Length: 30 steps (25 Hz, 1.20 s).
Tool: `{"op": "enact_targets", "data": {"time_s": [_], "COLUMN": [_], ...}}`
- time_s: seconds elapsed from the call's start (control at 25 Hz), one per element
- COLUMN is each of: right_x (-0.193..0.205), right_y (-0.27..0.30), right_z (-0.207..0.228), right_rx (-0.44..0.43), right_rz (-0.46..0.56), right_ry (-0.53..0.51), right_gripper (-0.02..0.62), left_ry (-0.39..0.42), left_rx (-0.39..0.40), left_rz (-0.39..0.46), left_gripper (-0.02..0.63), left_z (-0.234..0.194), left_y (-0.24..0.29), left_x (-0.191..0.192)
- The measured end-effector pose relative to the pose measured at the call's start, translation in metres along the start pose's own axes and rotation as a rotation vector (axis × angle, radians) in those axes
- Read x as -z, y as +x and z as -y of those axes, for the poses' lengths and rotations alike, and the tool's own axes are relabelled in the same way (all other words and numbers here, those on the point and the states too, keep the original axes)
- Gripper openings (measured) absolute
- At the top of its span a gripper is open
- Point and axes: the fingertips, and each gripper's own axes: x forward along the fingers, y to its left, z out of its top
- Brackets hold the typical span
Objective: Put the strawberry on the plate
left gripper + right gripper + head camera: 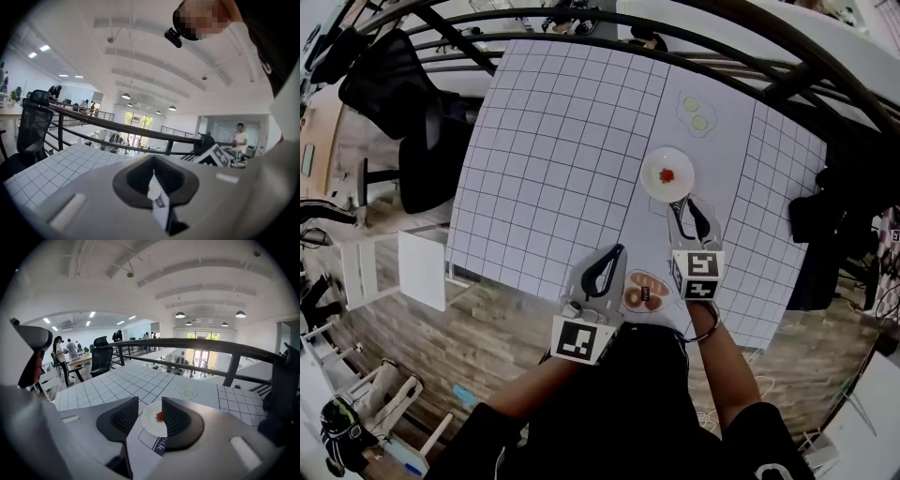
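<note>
The strawberry [667,174] lies on the small white plate [656,165] on the white sheet of the gridded table. My right gripper [683,204] hovers just short of the plate's near rim, open, with nothing between its fingers. In the right gripper view the plate [150,423] and the strawberry [160,416] show through the gap of the right gripper [150,400], some way ahead and below. My left gripper [618,250] is held nearer the table's front edge, its tips together and empty. The left gripper [152,161] shows only a thin sliver between its dark pads.
A small tray of doughnuts [645,292] sits at the table's front edge between the two grippers. A card with two green slices [695,112] lies beyond the plate. A black office chair [403,89] stands at the left. A dark railing [581,28] runs behind the table.
</note>
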Motion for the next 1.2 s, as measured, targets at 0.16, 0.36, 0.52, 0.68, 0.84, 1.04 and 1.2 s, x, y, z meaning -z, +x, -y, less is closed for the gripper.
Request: {"op": "enact_targets", "data": {"time_s": [0.16, 0.36, 0.52, 0.68, 0.84, 1.04, 1.2], "right_x": [-0.026, -0.062, -0.079, -0.094, -0.106, -0.115, -0.121], "right_y": [-0.04, -0.086, -0.117, -0.145, -0.171, -0.2, -0.218], "right_z": [-0.013, -0.023, -0.033, -0.049, -0.065, -0.072, -0.076], "right_rx": [0.017, 0.057, 0.077, 0.076, 0.076, 0.111, 0.136], "right_rz": [0.066, 0.168, 0.217, 0.263, 0.313, 0.391, 0.429], "right_ry": [0.015, 0.03, 0.057, 0.076, 0.068, 0.082, 0.083], "right_gripper": [0.152, 0.135, 0.129, 0.095, 0.044, -0.002, -0.003], "left_ry": [0.032, 0.04, 0.055, 0.08, 0.069, 0.078, 0.086], "left_rx": [0.026, 0.081, 0.112, 0.132, 0.164, 0.213, 0.236], "left_rz": [0.043, 0.103, 0.152, 0.18, 0.173, 0.194, 0.193], "left_gripper": [0.009, 0.009, 0.009, 0.009, 0.009, 0.009, 0.009], "left_z": [0.002, 0.013, 0.022, 0.029, 0.038, 0.053, 0.061], "left_y": [-0.01, -0.018, -0.026, -0.034, -0.041, -0.043, -0.049], "left_x": [-0.014, -0.038, -0.054, -0.067, -0.069, -0.07, -0.071]}}
